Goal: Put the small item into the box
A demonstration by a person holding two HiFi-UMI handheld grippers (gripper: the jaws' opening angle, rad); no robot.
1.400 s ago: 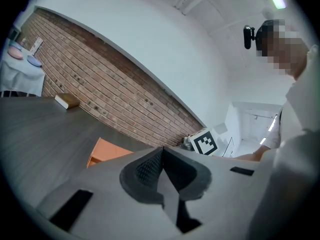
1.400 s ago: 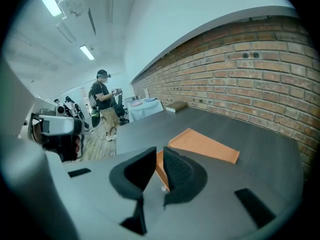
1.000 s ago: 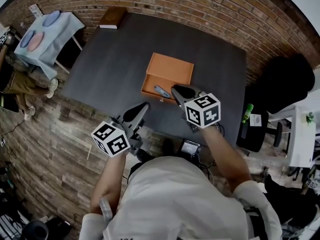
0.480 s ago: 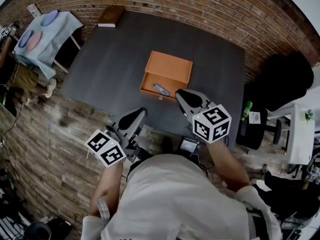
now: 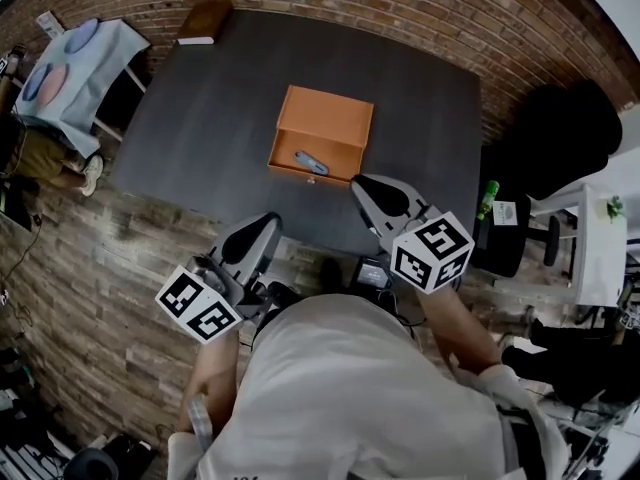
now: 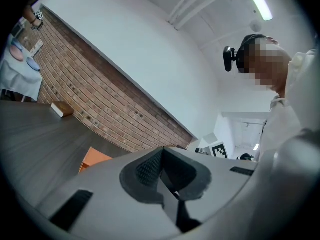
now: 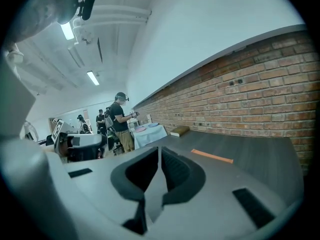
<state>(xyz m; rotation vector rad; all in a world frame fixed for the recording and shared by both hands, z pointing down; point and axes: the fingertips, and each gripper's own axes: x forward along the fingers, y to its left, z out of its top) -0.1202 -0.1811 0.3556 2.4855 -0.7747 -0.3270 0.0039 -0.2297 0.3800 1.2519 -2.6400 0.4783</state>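
An orange box (image 5: 322, 133) stands open on the dark table (image 5: 200, 98), with the small grey item (image 5: 310, 162) lying in its front part. My right gripper (image 5: 365, 186) hovers off the table's near edge, below and right of the box. Its jaws are closing, almost together, with nothing between them (image 7: 160, 151). My left gripper (image 5: 262, 226) hangs lower left near my body, shut and empty (image 6: 161, 151). The box shows as an orange corner (image 6: 92, 159) in the left gripper view and as a thin orange strip (image 7: 212, 156) in the right gripper view.
A brown book (image 5: 200, 20) lies at the table's far left corner. A small cloth-covered table (image 5: 60, 63) with plates stands to the left. A black chair (image 5: 555, 138), a green bottle (image 5: 489, 198) and a white desk (image 5: 600, 258) are on the right.
Both grippers have drawn back from the box toward my body. The right gripper left the box's front edge; the item stays in the box.
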